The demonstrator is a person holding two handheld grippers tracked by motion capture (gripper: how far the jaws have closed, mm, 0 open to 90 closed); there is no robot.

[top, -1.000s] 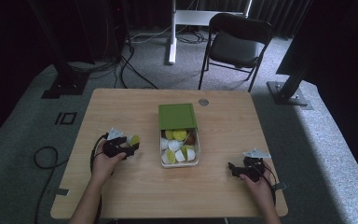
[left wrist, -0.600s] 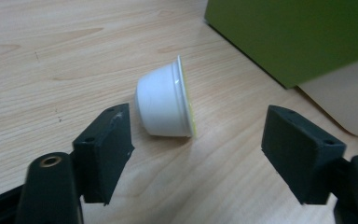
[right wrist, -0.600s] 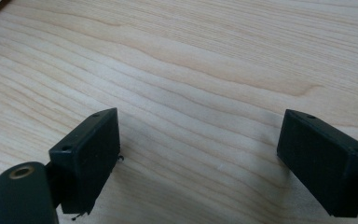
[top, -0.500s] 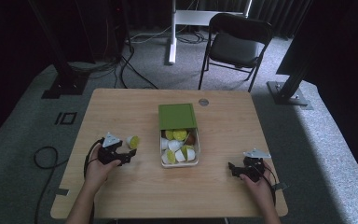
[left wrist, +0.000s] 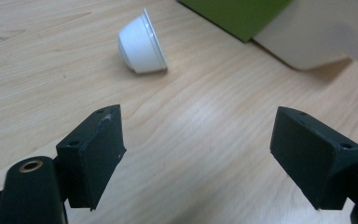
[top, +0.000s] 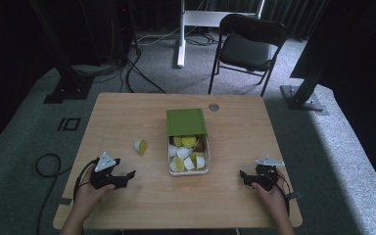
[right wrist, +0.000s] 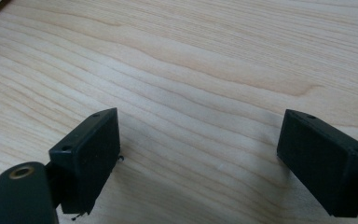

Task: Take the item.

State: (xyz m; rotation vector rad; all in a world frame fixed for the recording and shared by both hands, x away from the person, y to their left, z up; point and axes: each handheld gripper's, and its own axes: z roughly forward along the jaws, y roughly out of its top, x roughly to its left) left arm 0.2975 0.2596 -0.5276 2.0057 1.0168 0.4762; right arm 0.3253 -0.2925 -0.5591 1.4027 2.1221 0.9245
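White capsule [top: 140,146] lies on its side on the table [top: 127,112], left of the box [top: 188,147] and apart from it, not touching. In the left gripper view the capsule [left wrist: 142,44] sits ahead of the jaws and off toward the left one, wide rim turned toward the box, narrow end pointing away from it, so its axis runs roughly across the gripper's line of reach. Left gripper [top: 124,177] is on the capsule's side of the box, nearer the person, jaws spread wide, holding nothing. Right gripper [top: 245,176] is on the far side of the box from the capsule, resting low over bare wood, jaws also spread, empty. Left is clearly nearer; likely next move is forward and slightly left, closing across the rim. The box holds more capsules, green lid [top: 186,121] slid back.
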